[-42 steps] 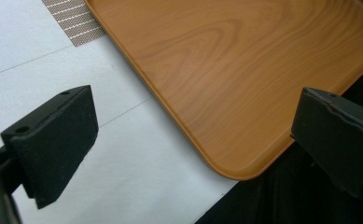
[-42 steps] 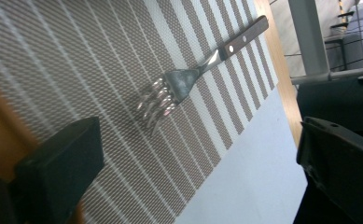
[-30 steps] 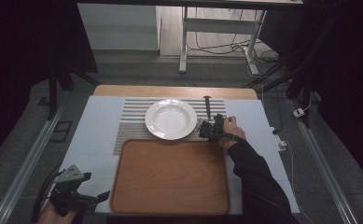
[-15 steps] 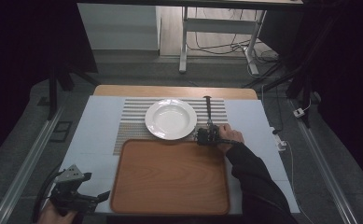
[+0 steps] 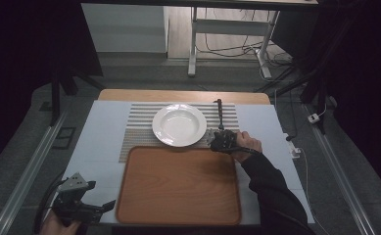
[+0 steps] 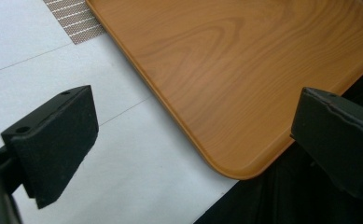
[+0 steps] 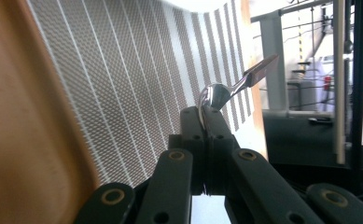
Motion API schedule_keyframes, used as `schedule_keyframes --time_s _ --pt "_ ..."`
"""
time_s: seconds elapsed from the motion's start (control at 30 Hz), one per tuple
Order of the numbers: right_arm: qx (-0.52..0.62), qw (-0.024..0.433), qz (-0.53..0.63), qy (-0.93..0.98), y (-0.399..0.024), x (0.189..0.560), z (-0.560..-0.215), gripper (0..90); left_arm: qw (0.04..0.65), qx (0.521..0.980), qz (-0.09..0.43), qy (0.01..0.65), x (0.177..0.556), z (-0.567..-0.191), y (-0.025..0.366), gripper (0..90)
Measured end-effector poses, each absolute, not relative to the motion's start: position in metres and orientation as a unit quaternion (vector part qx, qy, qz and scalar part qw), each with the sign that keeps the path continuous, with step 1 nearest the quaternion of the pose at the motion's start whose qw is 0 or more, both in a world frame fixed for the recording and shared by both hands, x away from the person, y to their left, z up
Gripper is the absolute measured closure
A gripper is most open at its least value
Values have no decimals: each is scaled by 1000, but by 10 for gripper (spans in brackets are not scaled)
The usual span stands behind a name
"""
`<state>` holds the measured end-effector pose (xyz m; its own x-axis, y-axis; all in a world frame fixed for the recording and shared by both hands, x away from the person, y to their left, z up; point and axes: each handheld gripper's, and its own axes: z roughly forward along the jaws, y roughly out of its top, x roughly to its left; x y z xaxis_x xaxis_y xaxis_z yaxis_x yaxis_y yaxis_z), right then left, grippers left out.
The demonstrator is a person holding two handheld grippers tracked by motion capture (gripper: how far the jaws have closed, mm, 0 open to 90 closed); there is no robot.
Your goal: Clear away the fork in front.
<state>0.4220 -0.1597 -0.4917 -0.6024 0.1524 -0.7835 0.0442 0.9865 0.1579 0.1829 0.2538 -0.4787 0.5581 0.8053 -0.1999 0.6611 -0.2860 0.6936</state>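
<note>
A metal spoon (image 7: 215,96) is pinched by its bowl between the jaws of my right gripper (image 7: 207,114), its handle pointing up and away over the striped placemat (image 7: 123,84). From above, my right gripper (image 5: 221,141) sits at the wooden tray's (image 5: 178,186) far right corner, right of the white plate (image 5: 179,125), with the spoon (image 5: 219,113) reaching away from it. My left gripper (image 5: 94,208) rests open at the table's near left. Its jaws stand wide apart over the tray's near corner (image 6: 226,158), with nothing between them (image 6: 188,140).
The plate lies on the placemat (image 5: 134,132), which lies on a pale table cover (image 5: 100,147). A white cable and plug (image 5: 296,149) lie near the table's right edge. A metal table frame (image 5: 193,44) stands beyond the far edge.
My right gripper has come a little nearer, from beside the plate to the tray's far right corner. The left gripper has stayed put.
</note>
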Motion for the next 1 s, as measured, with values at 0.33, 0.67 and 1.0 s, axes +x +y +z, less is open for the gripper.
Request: schedule_keyframes --time_s 0.33,0.67,1.0 --pt "120 387 175 897 -176 395 -463 900 377 800 87 458 184 -479 253 18" --pt "177 307 292 888 -198 373 -441 900 385 797 85 458 184 -479 255 20" --pt "202 226 374 876 -218 346 -431 900 388 796 86 456 183 -478 255 8"
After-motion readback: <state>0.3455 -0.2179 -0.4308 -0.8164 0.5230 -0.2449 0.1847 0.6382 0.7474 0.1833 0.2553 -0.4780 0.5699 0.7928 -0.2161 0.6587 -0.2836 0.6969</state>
